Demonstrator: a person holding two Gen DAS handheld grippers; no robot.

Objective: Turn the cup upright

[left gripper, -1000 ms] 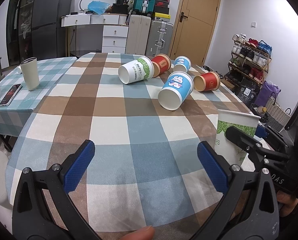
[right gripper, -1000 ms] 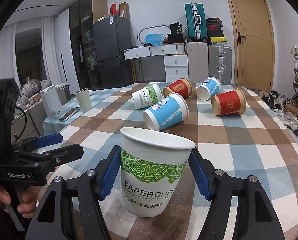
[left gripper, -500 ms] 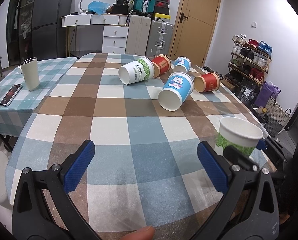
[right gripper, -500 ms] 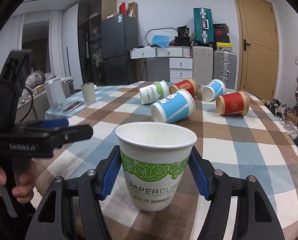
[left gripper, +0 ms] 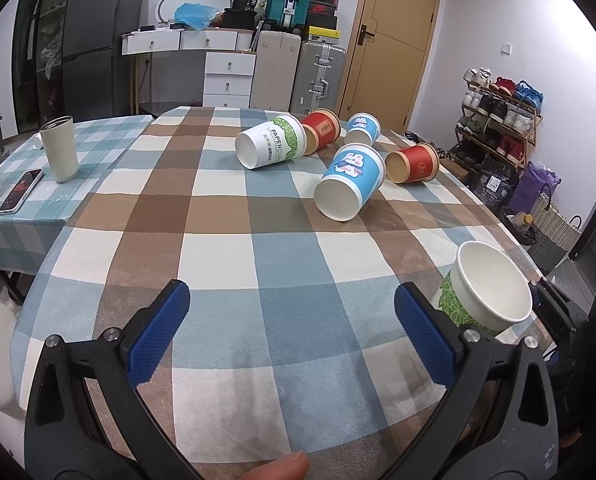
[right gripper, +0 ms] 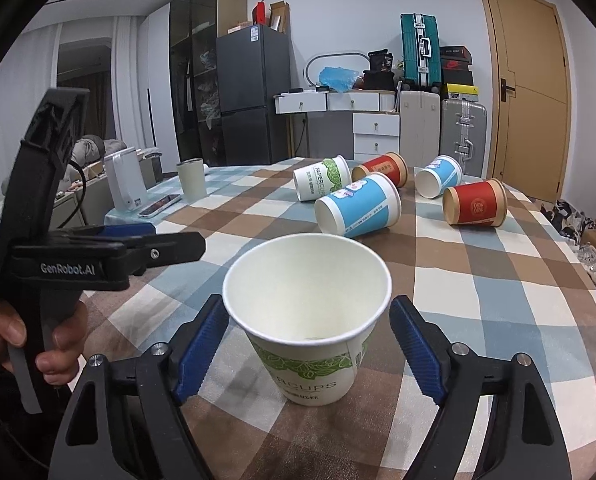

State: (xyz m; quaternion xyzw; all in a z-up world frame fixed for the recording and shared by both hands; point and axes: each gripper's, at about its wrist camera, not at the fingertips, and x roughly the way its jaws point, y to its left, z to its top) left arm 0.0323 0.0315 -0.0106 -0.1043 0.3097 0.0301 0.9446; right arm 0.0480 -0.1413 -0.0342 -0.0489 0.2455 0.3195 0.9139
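Observation:
A white paper cup with green leaf print (right gripper: pixel 310 328) stands upright on the checked tablecloth near the front edge; it also shows in the left wrist view (left gripper: pixel 488 294). My right gripper (right gripper: pixel 310 350) is open, its blue pads on either side of the cup with gaps showing. My left gripper (left gripper: pixel 289 334) is open and empty over the tablecloth, to the left of that cup. Several cups lie on their sides further back: a white and green one (left gripper: pixel 271 146), two blue ones (left gripper: pixel 350 182) (left gripper: pixel 362 128) and two red ones (left gripper: pixel 413 163) (left gripper: pixel 322 131).
A beige tumbler (left gripper: pixel 60 149), a phone (left gripper: pixel 21 191) and a white kettle (right gripper: pixel 125 180) stand on the side table at left. The table's right edge (left gripper: pixel 514 248) drops to the floor, with a shoe rack (left gripper: pixel 498 120) beyond it. Suitcases and drawers stand behind.
The right gripper lowered the green-leaf cup onto the table and opened off it; the cup now sits lower and I see into it. The left gripper has not moved.

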